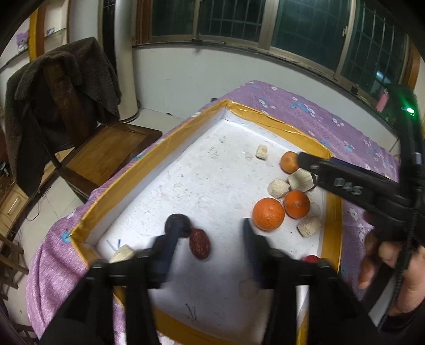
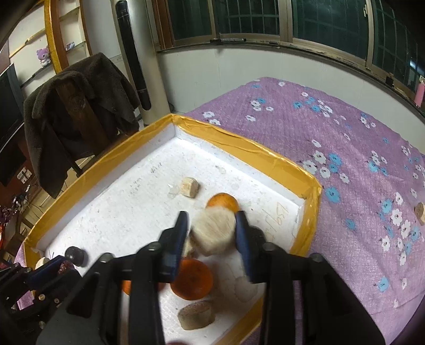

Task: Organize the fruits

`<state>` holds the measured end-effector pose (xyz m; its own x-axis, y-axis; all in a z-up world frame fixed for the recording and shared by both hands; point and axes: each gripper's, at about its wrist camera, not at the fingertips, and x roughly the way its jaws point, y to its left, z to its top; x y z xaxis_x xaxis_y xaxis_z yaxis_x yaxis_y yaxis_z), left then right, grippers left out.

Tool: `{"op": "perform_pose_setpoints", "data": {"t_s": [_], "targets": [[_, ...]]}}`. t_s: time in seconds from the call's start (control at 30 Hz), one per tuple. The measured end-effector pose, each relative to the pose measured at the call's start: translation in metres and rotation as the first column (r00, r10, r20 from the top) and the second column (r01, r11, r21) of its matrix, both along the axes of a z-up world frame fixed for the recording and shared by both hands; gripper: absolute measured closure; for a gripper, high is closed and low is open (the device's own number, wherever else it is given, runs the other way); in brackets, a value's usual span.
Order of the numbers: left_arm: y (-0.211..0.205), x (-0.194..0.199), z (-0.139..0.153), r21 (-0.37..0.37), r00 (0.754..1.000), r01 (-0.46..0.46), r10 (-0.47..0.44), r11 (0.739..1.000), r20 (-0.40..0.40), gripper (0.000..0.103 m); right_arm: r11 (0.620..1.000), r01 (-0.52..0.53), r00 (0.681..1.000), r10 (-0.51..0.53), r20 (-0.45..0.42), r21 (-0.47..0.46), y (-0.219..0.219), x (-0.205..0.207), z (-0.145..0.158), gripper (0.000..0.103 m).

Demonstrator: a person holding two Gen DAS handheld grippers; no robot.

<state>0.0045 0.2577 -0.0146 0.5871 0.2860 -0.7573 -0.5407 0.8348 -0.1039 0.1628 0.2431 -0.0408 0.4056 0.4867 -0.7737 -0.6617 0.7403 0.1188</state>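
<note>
Two grippers are seen over a shallow white foam tray [image 1: 202, 169] edged with yellow tape, set on a purple flowered cloth [image 2: 345, 148]. Beyond the tray, a wooden chair [image 1: 111, 151] draped with a dark fleece coat [image 1: 53, 87] and dark barred windows [image 1: 305, 24] are seen. The left gripper [image 1: 209, 228] is held with jaws spread; a dark red oblong date [image 1: 199, 243] lies between them, its long axis running away from the camera. The right gripper [image 2: 211, 220] has jaws apart around a pale fibrous chunk [image 2: 213, 231]; contact cannot be told. Three oranges [image 1: 268, 214] lie near the tray's right rim.
</note>
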Motion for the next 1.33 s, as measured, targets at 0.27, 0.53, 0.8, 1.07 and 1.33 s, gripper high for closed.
{"op": "perform_pose_setpoints", "data": {"t_s": [0.27,0.53,0.8,1.07,1.33], "targets": [[-0.02,-0.022,0.02,0.045,0.998,0.012,-0.015,0.999,0.055,0.023,0.993,0.082,0.995,-0.086,0.048,0.082,-0.051,-0.015,0.034,0.03],[-0.036,-0.042,0.024,0.074,0.998,0.005,-0.009,0.997,0.056,0.019,0.982,0.111,0.982,-0.132,0.132,0.152,-0.122,-0.068,0.067,0.0],[-0.046,-0.056,0.027,0.091,0.999,-0.022,0.017,0.996,0.049,0.018,0.985,0.081,0.979,-0.108,0.174,0.155,-0.17,-0.112,0.08,0.0],[-0.062,-0.068,0.04,0.139,0.998,-0.018,0.008,0.99,0.069,0.008,0.982,0.03,0.974,-0.071,0.214,0.187,-0.194,-0.147,0.089,0.0],[-0.066,-0.066,0.048,0.15,0.992,-0.018,-0.001,0.988,0.126,0.0,0.987,-0.036,0.963,-0.009,0.271,0.16,-0.193,-0.169,0.096,0.0]]}}
